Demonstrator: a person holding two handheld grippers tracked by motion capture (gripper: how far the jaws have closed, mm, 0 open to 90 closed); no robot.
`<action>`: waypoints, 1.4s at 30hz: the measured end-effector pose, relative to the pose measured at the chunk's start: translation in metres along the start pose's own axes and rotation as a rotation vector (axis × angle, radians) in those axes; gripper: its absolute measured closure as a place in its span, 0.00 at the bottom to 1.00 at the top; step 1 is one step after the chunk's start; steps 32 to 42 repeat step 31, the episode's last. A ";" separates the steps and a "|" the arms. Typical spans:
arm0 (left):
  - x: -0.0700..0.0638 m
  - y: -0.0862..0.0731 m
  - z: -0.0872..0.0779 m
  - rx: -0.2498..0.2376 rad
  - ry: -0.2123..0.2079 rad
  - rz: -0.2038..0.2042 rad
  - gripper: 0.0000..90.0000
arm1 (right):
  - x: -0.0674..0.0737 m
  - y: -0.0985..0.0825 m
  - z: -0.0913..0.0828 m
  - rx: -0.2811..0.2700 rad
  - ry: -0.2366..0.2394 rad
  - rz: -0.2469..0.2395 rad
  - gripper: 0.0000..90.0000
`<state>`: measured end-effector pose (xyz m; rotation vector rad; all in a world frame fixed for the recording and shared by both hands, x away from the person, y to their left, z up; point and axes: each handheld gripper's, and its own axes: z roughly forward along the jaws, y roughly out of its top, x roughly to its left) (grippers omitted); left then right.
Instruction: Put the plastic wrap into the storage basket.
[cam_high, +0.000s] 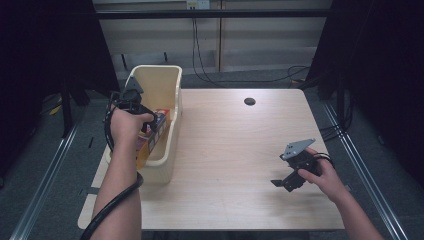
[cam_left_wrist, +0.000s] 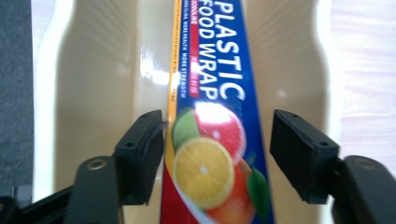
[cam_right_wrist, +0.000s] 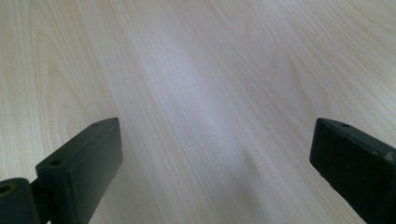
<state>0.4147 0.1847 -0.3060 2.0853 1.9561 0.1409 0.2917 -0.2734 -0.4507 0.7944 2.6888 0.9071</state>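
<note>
We see a pale wooden table (cam_high: 225, 150) on a grey floor, dark curtains on either side. At its left edge, the cream bin (cam_high: 167, 87) holds the plastic-wrap box (cam_left_wrist: 212, 140); the left gripper (cam_left_wrist: 217, 154) straddles it, jaws apart. The right gripper (cam_high: 287, 182) hovers agape near the table's right edge.

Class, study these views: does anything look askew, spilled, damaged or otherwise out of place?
Nothing stands out. The plastic wrap box lies lengthwise in the cream bin, intact, between the left gripper's open jaws. The right gripper is open over bare table.
</note>
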 end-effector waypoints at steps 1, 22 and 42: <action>-0.001 0.001 -0.003 -0.010 -0.003 0.010 0.36 | 0.000 0.000 0.000 -0.001 -0.005 -0.001 0.03; -0.084 -0.004 -0.014 -0.163 -0.264 0.277 0.24 | 0.002 0.001 -0.001 -0.009 -0.007 -0.002 0.03; -0.100 -0.010 -0.001 -0.165 -0.305 0.333 0.20 | 0.002 0.001 -0.001 -0.010 -0.010 -0.003 0.03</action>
